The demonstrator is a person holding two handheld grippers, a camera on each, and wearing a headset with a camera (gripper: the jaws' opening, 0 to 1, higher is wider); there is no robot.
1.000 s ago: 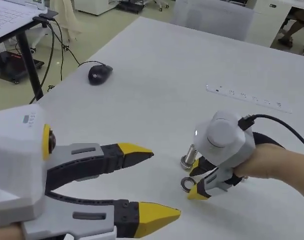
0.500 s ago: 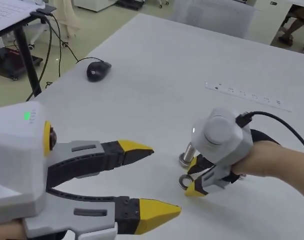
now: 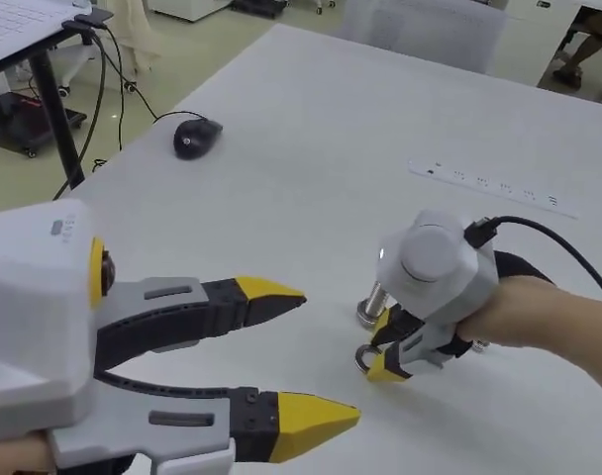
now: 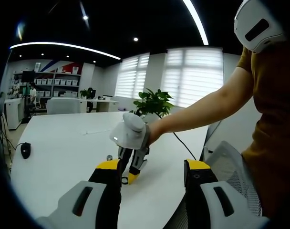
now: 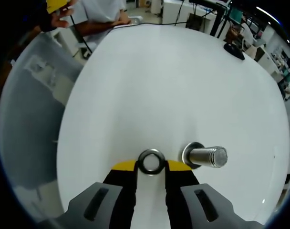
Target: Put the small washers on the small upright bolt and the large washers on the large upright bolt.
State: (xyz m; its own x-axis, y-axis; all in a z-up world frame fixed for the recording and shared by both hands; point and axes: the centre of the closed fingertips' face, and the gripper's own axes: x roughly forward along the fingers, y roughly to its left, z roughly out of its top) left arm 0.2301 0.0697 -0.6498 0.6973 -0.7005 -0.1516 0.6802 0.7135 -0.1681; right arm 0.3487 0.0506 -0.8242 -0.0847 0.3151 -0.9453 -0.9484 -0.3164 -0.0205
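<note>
One washer (image 5: pixel 151 161) sits between the yellow fingers (image 5: pixel 125 166) of your right gripper (image 5: pixel 151 168). They are drawn in close against its rim from either side. I read that as a grip, though I cannot tell whether the ring is clear of the tabletop (image 5: pixel 150 86).

Just beside the washer stands the upright bolt (image 5: pixel 208 156), threaded shank pointing up. The wider ring at its foot may be its head or a washer already seated; I cannot say which.

Your left gripper (image 3: pixel 326 358) hangs well apart from all this, its fingers spread wide with nothing between them.

You appear to be at the carrying step: washer taken, not yet threaded on. The next move likely calls for you to raise the washer above the top of the shank, hold it level, and centre its hole over the tip. Then lower it and ease the fingers apart.

I cannot judge whether this is the small bolt or the large one, so check that the hole suits the shank before you commit.

Farther out, a computer mouse (image 3: pixel 195 137) and a power strip (image 3: pixel 494 190) lie well clear of the work.
</note>
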